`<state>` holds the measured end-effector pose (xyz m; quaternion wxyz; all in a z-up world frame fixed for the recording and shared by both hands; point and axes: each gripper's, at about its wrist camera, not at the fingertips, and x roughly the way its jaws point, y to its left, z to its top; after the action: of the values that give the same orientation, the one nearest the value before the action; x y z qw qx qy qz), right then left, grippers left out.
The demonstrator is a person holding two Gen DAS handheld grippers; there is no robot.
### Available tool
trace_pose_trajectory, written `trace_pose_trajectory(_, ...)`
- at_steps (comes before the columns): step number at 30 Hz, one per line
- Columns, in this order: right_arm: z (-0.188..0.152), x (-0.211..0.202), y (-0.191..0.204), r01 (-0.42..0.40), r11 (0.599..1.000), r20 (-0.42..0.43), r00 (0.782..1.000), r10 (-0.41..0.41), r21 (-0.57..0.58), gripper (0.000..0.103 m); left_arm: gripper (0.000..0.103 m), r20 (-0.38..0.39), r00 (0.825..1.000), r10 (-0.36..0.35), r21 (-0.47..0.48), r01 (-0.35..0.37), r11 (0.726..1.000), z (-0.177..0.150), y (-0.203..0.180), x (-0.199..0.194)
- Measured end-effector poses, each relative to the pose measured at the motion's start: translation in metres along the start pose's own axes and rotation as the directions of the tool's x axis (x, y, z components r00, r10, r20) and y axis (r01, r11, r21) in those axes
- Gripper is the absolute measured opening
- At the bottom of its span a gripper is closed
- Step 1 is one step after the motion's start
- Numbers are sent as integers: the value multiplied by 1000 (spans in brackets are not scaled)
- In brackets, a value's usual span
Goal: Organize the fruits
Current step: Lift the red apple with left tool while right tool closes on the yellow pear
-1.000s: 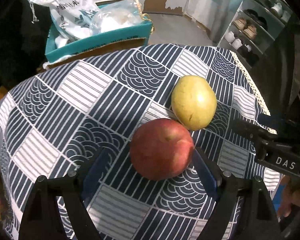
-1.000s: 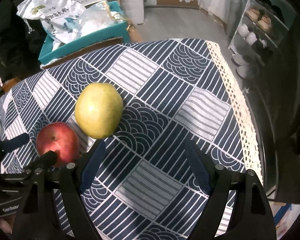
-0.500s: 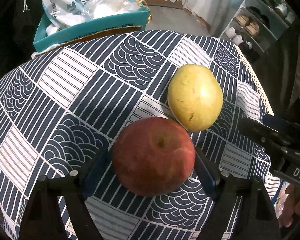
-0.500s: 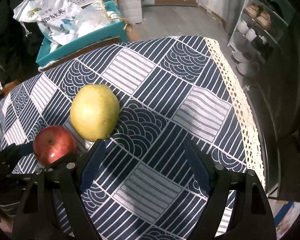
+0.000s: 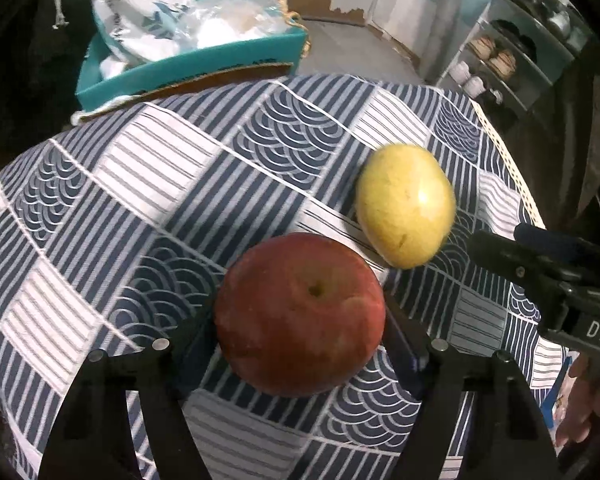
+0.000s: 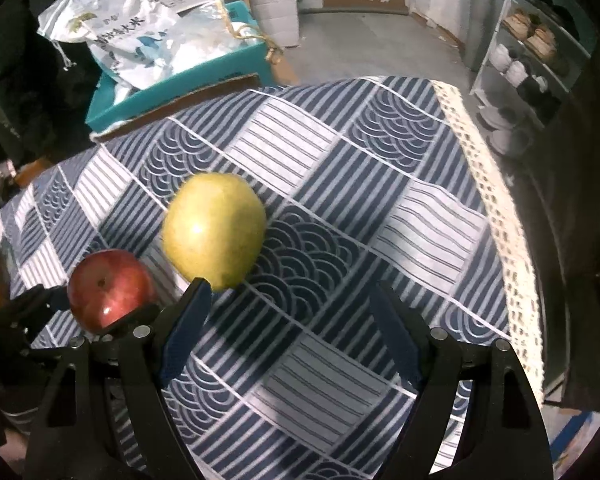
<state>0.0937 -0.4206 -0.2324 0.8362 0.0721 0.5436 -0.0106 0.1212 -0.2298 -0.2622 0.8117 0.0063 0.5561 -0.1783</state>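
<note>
The apple (image 5: 300, 316) is red, mottled with paler streaks, round and whole. It sits upright on the counter (image 5: 172, 184), its stem dimple facing up. It lies between the fingers of my left hand-held gripper (image 5: 300, 332), which has just been closing on it; the fingers are right at its flanks.

The pear (image 5: 406, 204) is yellow-green, egg-shaped, with a few small brown specks and a bright gloss spot. It lies on its side on the counter, just beyond the apple and to its right, very close to it; whether they touch I cannot tell.
</note>
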Motion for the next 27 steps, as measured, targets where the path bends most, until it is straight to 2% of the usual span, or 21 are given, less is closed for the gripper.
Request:
trace_pose_trajectory(6,13,8,16,-70,998,5,998,70,-5,82,77,27,998,52,-4,-52,999,8,22,-11)
trace_pose_trajectory(16,30,38,44,-59,996,-28,998,57,-69,82,77,36,996,81,-53,-79,995,14,53,-17)
trace_pose_trajectory(27,35,69,47,-20,998,-81,997,15,-61,81,77,27,997,77,-85,-74,994,11,72,-14)
